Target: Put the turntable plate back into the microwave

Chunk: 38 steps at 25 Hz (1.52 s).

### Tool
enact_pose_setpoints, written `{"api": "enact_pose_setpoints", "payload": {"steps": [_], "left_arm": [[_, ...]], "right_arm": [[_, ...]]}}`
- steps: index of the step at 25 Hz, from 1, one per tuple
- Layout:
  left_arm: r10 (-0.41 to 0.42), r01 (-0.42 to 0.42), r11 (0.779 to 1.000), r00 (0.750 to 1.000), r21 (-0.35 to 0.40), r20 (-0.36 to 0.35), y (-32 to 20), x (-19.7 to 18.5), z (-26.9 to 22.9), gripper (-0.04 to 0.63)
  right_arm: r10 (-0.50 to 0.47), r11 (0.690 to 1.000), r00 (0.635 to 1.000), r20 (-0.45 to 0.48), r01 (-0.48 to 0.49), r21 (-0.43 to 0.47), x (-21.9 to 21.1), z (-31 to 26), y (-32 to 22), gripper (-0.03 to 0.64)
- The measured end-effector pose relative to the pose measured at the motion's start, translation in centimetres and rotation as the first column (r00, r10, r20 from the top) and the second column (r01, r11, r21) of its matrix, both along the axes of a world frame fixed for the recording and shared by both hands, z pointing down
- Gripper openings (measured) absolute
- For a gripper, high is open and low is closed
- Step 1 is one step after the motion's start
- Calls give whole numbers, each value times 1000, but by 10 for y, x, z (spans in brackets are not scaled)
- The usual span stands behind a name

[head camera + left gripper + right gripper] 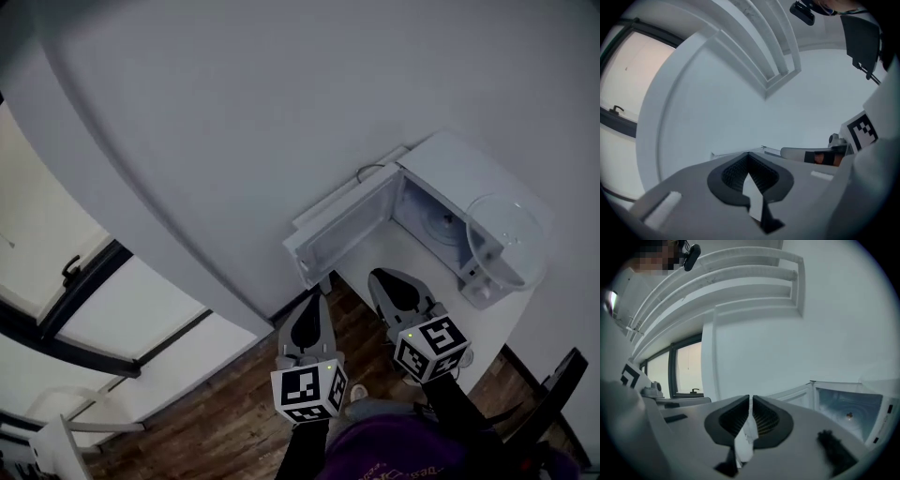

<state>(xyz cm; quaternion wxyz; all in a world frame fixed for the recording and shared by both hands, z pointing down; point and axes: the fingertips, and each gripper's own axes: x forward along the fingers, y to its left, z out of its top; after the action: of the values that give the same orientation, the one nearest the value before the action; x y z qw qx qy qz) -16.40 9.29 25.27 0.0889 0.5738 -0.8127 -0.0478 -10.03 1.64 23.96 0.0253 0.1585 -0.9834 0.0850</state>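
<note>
Glass turntable plate (506, 236): 1 | microwave (450, 164): 1 | left gripper (315, 300), right gripper (378, 277): 2

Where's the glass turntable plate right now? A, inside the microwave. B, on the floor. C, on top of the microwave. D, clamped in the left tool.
C: in the head view the turntable plate lies on top of the microwave, outside its open cavity.

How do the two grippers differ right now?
The left gripper shows against the wood floor, the right gripper against the white table. The right gripper sits nearer the open microwave, whose inside its view shows; the left gripper's view shows mainly wall. Both are shut and empty.
</note>
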Motion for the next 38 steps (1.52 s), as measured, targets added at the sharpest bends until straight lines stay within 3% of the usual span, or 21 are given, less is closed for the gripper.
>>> {"api": "enact_pose_setpoints", "payload": {"steps": [6,12,18,19,22,23,30,35,38], "left_arm": [[208,-208,978,978,4,-13,-59,34,5,8],[395,-395,919,919,-1,-13,-105,52,1,8],[602,-602,798,798,1,-16,-152,81,-10,8],[643,-643,766,766,8,-14,-158,90,-11,8],[774,-772,632,633,63,-11,-168,119,-17,8],[800,-797,599,600,75,-13,-170,126,-17,8],[898,-896,440,440,60,-12,-184,172,-11,8],[924,-923,381,380,53,-36,-193,196,-3,8],[935,-934,354,352,45,-43,-197,213,3,8]], "right_arm": [[177,984,984,-27,-177,-12,43,8,-38,12],[371,928,929,-1,-371,-18,73,0,-67,12],[613,790,789,35,-613,3,110,-19,-93,12],[646,763,763,40,-646,5,118,-21,-96,12],[755,654,653,52,-757,15,147,-24,-98,12],[784,618,618,55,-786,19,156,-24,-98,12],[909,413,413,52,-910,4,213,-19,-86,12],[950,310,309,43,-951,-7,246,-13,-76,12],[962,273,272,35,-962,-22,264,-6,-71,14]]}}
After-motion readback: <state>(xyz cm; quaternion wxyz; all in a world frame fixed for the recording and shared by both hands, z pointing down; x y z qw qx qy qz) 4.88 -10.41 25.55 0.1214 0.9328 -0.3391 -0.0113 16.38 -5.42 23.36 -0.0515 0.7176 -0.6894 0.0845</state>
